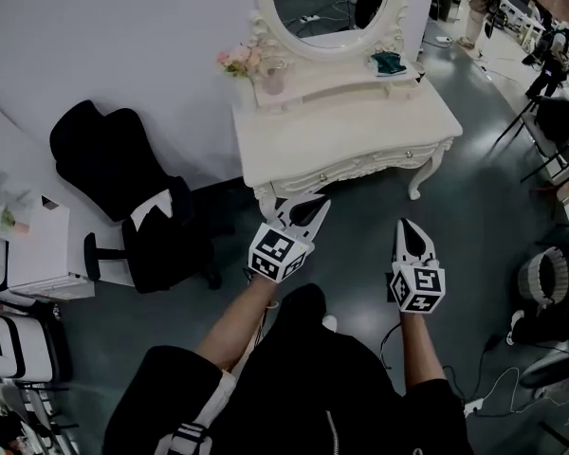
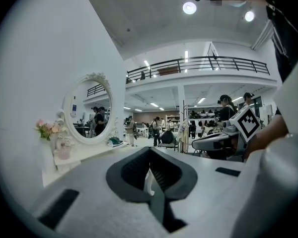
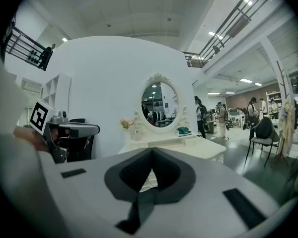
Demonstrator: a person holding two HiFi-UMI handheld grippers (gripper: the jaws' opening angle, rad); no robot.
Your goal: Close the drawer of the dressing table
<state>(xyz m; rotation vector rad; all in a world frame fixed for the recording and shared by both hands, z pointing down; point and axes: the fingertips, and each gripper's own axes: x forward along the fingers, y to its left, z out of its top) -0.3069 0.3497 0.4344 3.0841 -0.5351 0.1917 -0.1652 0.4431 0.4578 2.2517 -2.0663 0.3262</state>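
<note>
A black chair (image 1: 123,183) stands left on the grey floor (image 1: 479,211). The white dressing table (image 1: 346,121) sits centre against the wall (image 1: 123,36), its carved drawer front (image 1: 360,165) looking pushed in. Just before it, the left claw (image 1: 317,208) and right claw (image 1: 404,227) are both pinched together, empty.

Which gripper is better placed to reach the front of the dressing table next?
Left, probably. The left gripper hangs just short of the dressing table, near a front leg. The right gripper sits farther back over the floor, apart from the table. Both are shut.
</note>
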